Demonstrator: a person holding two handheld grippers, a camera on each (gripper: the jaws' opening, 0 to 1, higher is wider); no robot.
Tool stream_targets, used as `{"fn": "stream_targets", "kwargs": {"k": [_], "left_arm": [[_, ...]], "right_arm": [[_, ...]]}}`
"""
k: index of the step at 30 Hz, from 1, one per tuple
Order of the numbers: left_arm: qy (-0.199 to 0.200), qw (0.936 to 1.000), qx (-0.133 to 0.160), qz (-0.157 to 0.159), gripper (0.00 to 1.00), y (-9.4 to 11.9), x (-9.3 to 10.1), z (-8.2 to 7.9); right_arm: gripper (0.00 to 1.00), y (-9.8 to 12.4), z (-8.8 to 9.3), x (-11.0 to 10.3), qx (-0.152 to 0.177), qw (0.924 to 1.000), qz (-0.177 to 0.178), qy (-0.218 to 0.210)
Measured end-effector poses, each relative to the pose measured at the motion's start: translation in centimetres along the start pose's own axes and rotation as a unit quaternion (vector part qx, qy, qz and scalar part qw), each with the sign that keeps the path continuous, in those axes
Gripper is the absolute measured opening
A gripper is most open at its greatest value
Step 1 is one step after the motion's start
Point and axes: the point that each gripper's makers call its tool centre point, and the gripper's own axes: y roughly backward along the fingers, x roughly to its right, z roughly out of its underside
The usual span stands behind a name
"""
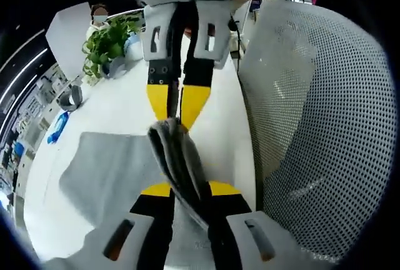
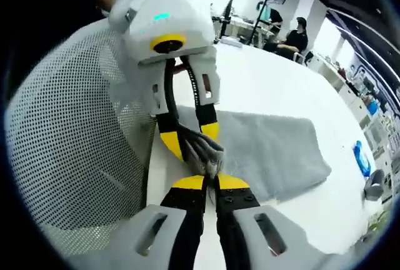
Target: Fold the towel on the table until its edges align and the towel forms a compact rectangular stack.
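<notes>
Gripping one towel [image 1: 181, 157]: two tongs [image 1: 190, 190].

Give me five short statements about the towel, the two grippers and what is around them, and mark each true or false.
1. Both grippers are clamped on the same bunched edge of the grey towel. True: left gripper, right gripper.
2. The towel already forms a compact stack. False: most of it lies spread on the white table.
3. A mesh chair back stands beside the table. True.
4. The towel is blue. False: grey.
5. A potted plant stands on the table. True.
</notes>
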Motion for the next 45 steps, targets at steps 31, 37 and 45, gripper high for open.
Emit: {"fn": "stream_targets", "kwargs": {"k": [31, 37, 45], "left_arm": [[0.102, 0.9935, 0.022, -0.044, 0.11, 2.1, -0.4, 4.6], [0.118, 0.9887, 0.047, -0.079, 0.07, 4.1, -2.0, 3.4], [0.131, 0.9842, 0.081, -0.088, 0.06, 7.4, -3.9, 0.7]], "right_arm": [[0.02, 1.8, 0.0, 3.1, 0.128, 0.9535, 0.02, -0.272], [0.02, 3.0, -0.1, 3.5, 0.159, 0.9412, 0.028, -0.297], [0.02, 4.9, -0.5, 3.5, 0.195, 0.93, 0.038, -0.309]]}}
